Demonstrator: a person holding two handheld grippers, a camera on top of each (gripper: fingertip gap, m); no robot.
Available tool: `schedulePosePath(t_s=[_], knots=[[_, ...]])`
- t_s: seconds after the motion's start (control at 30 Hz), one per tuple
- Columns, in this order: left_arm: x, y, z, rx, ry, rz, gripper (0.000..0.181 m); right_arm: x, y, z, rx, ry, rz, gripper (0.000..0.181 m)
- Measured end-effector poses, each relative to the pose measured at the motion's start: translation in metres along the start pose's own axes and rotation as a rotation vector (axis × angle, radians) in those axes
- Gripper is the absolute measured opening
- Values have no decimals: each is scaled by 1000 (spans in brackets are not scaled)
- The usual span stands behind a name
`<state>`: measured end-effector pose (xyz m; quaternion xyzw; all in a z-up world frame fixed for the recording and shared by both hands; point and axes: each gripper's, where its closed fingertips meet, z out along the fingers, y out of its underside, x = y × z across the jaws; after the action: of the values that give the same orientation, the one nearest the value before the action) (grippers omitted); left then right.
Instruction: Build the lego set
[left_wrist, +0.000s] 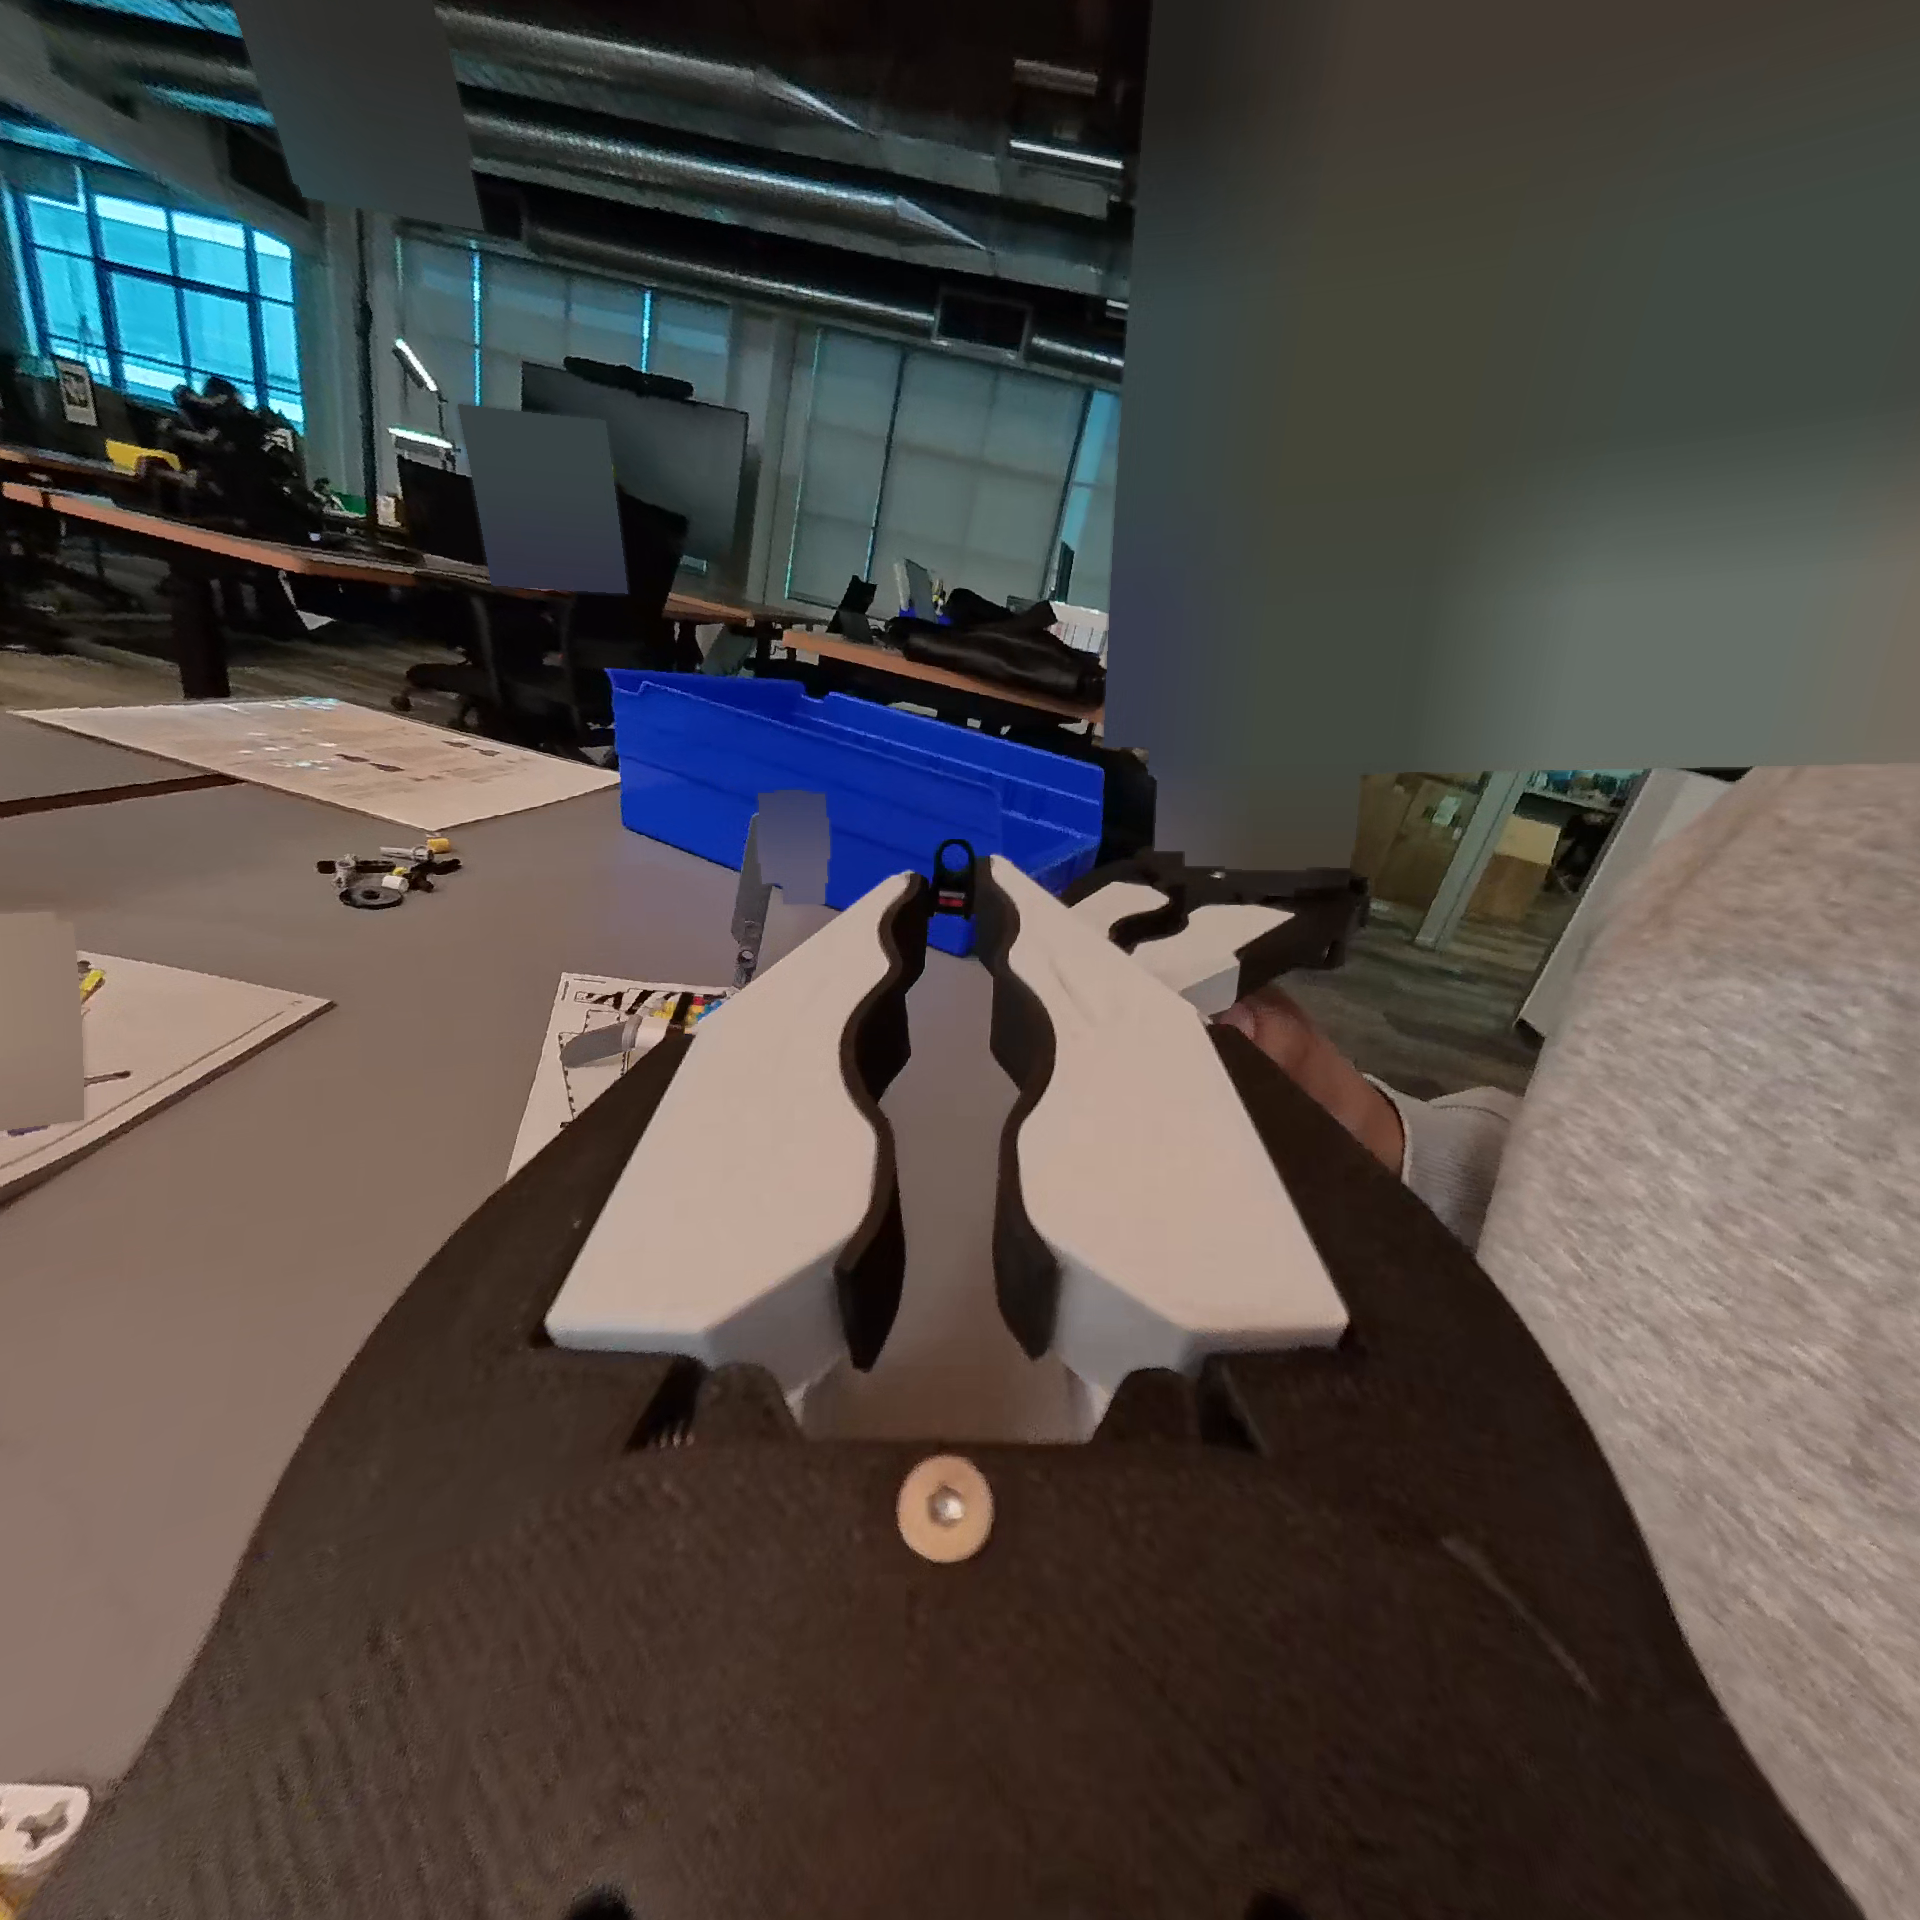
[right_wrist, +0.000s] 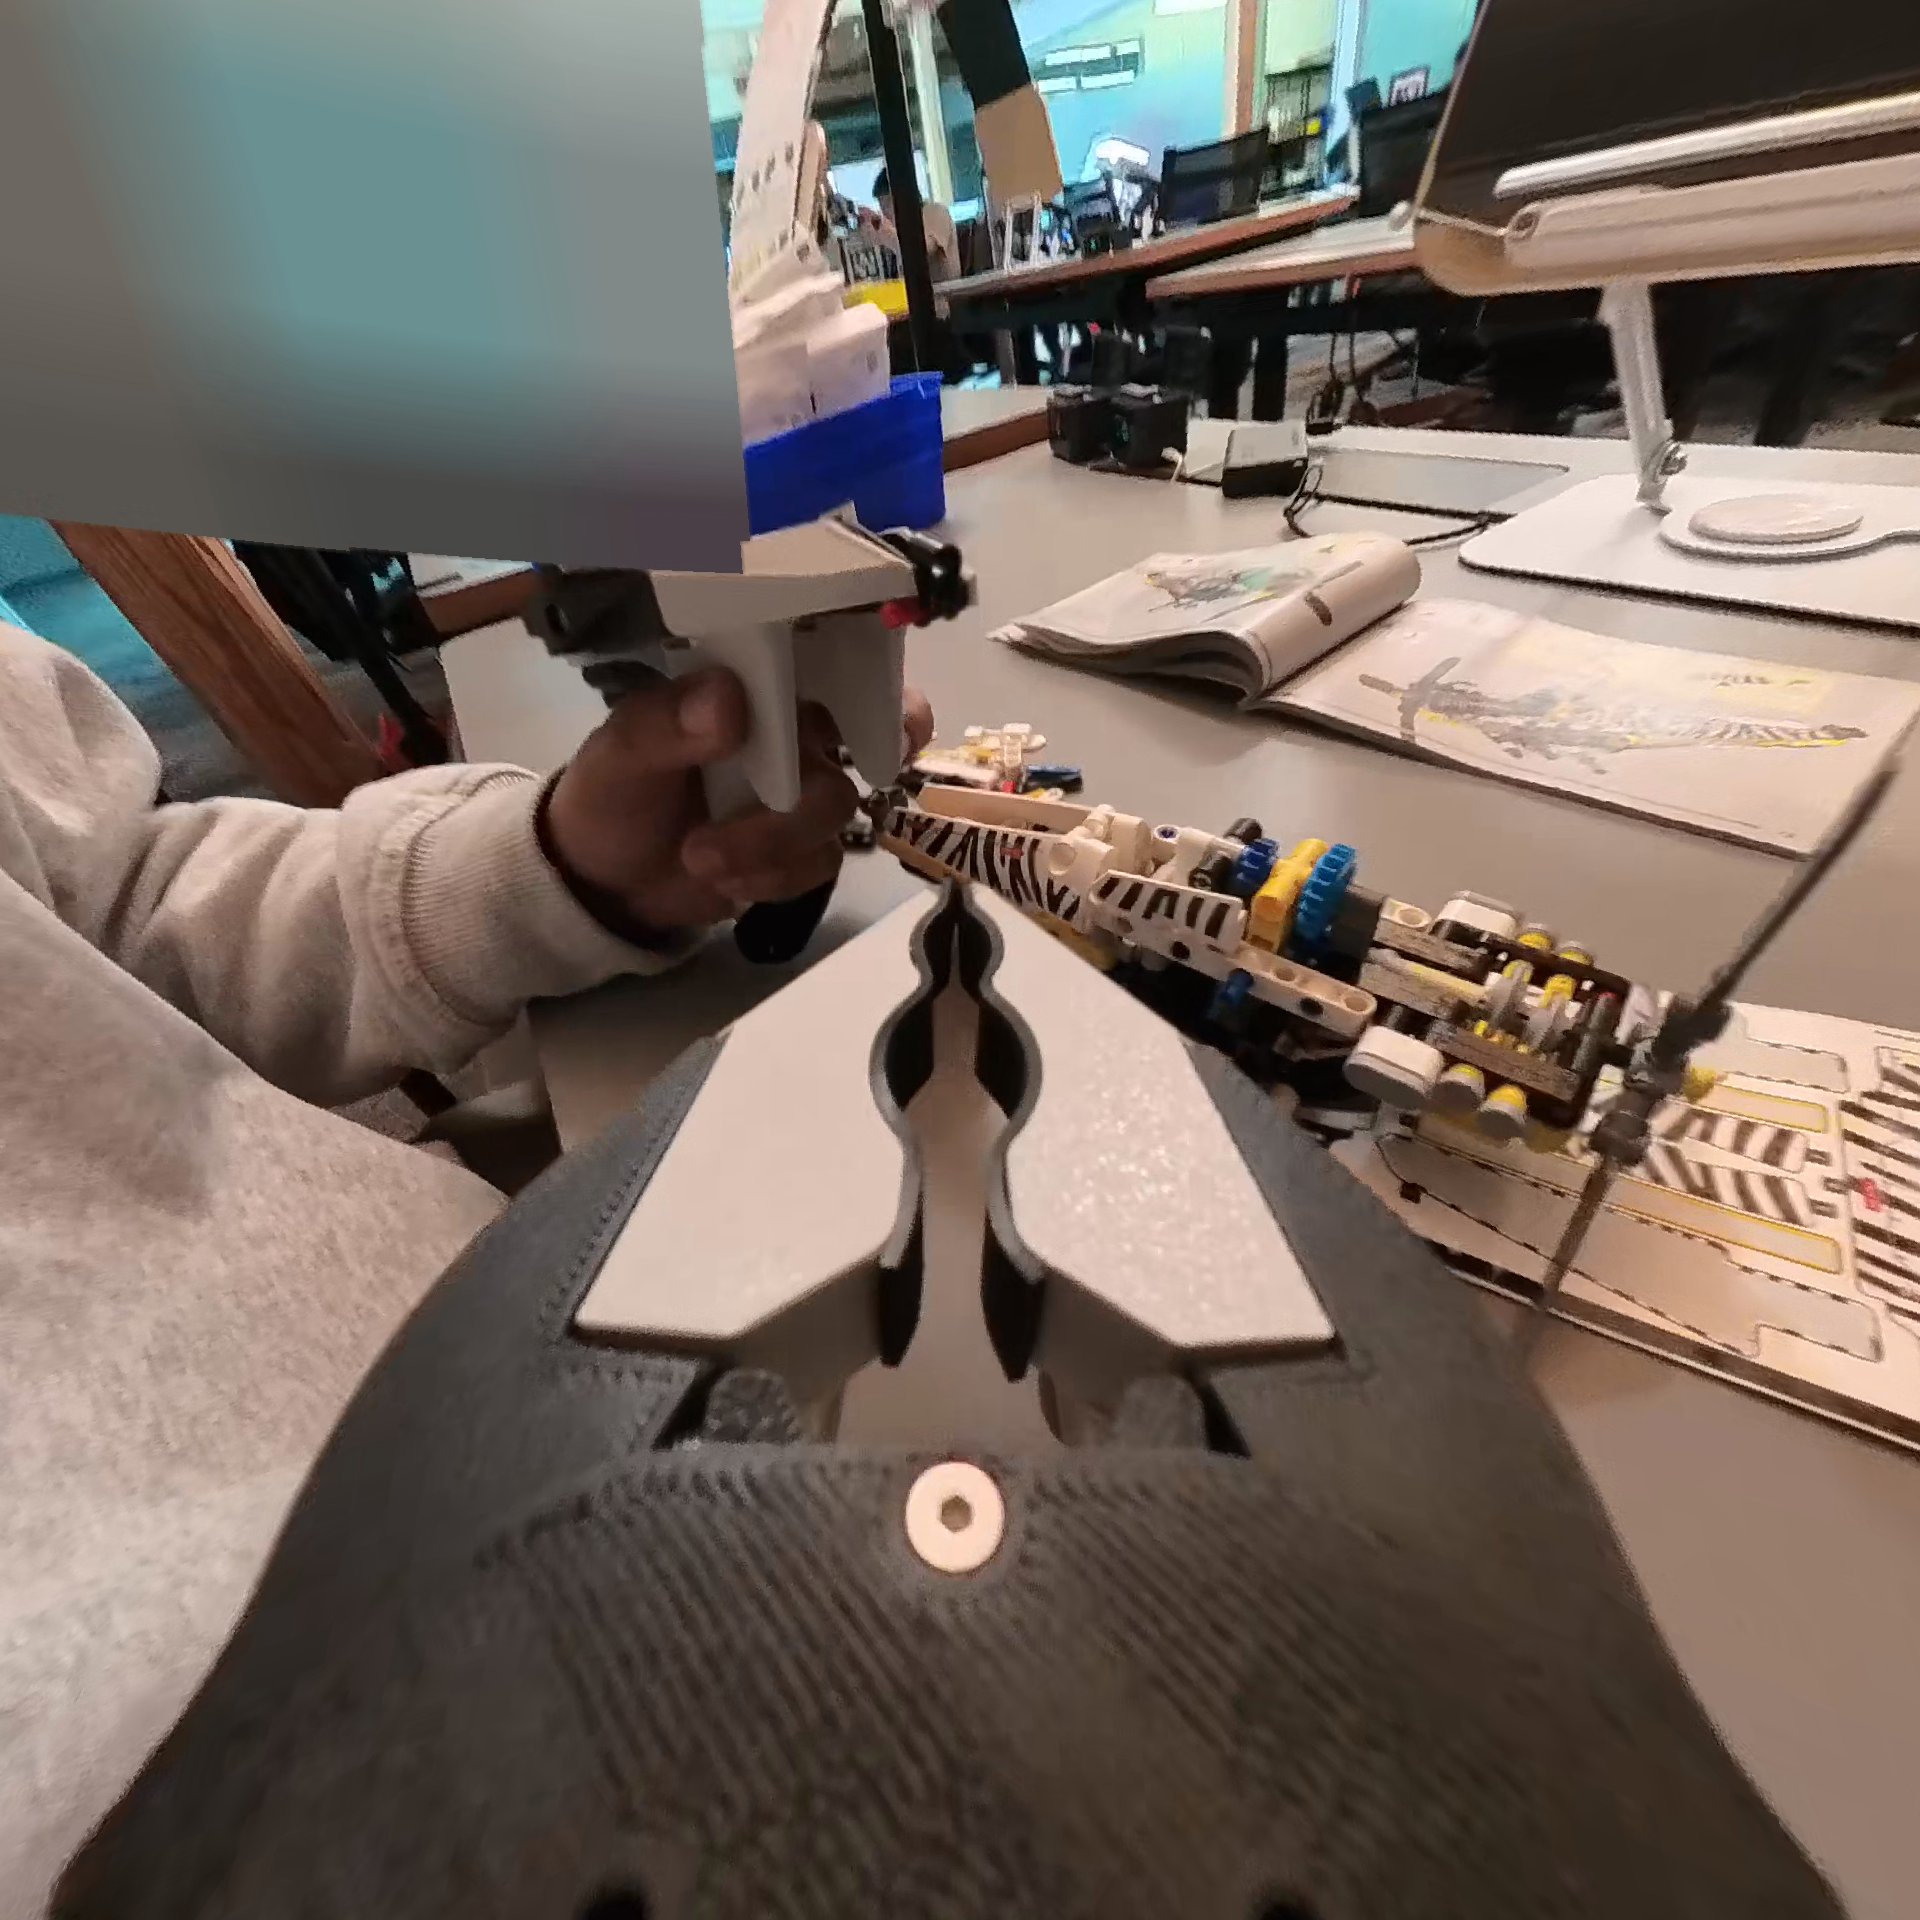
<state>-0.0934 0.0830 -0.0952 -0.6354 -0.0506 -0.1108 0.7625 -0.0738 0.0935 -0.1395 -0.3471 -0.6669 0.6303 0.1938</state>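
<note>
Lego model (right_wrist: 1226, 914) lies on the table, its tail toward the empty, closed right gripper (right_wrist: 954, 925); the left gripper (left_wrist: 951, 894) pinches a small black piece (left_wrist: 952, 878), apparently for attachment.

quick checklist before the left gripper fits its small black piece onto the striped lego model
1. Black piece pinched at left gripper tips: ok.
2. Piece's facing for the fit: cannot tell, too small.
3. Right gripper shut and empty: ok.
4. Striped model steadied by a gripper: not ok, neither holds it.
5. Target hole on model: cannot tell.
6. Instruction booklet open nearby: ok.
</note>
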Motion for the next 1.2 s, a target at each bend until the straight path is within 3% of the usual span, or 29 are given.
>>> schedulePosePath(t_s=[1.2], knots=[[-4,2,1,-5,-21,-17,8,3,-5,-4,36,-7,21,0]])
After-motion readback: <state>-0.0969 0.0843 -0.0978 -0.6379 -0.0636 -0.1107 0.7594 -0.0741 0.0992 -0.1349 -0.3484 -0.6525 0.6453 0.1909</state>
